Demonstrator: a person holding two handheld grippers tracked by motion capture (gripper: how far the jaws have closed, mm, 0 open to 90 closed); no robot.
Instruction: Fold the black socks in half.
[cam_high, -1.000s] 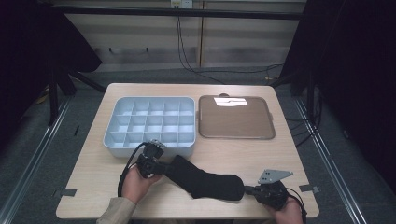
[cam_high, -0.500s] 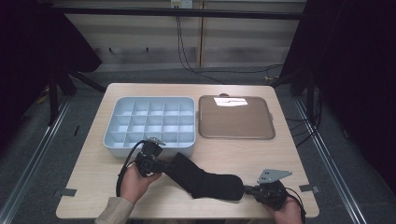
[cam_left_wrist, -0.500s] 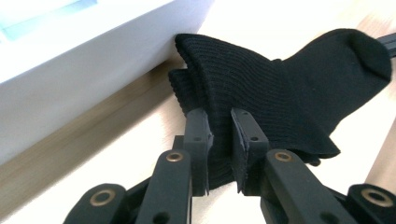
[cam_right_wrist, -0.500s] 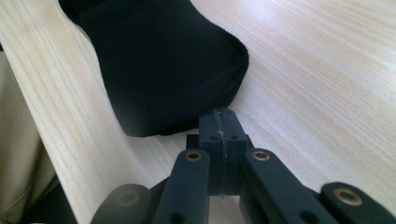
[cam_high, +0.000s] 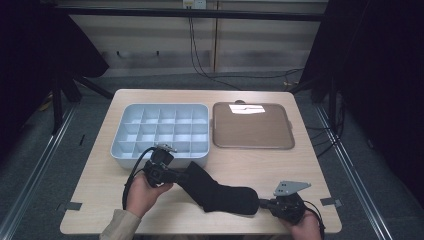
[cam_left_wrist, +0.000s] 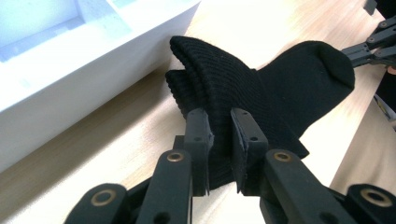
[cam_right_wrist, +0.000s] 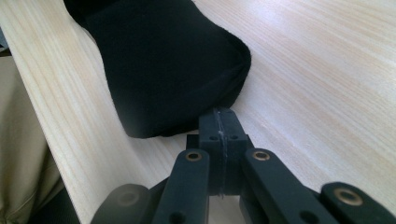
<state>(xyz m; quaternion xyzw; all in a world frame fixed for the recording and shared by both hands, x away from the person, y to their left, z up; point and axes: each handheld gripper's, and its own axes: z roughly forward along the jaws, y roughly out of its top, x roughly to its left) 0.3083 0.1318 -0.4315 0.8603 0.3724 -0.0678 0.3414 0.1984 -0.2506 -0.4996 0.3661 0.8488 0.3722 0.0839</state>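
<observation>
A black sock (cam_high: 215, 190) lies flat on the wooden table (cam_high: 310, 165), running from left of centre toward the front right. My left gripper (cam_high: 182, 176) is shut on the sock's ribbed cuff; in the left gripper view the cuff (cam_left_wrist: 219, 88) is bunched between the pads of that gripper (cam_left_wrist: 220, 140). My right gripper (cam_high: 261, 203) sits at the toe end. In the right gripper view that gripper (cam_right_wrist: 219, 116) has its jaws pressed together, tips against the edge of the toe (cam_right_wrist: 163, 65), with no fabric seen between them. The right gripper (cam_left_wrist: 369, 46) also shows beyond the toe in the left gripper view.
A white compartment tray (cam_high: 116, 150) stands just behind the left gripper, its wall (cam_left_wrist: 70, 70) close to the cuff. A brown flat tray (cam_high: 252, 127) lies at the back right. The table's front edge is near both hands.
</observation>
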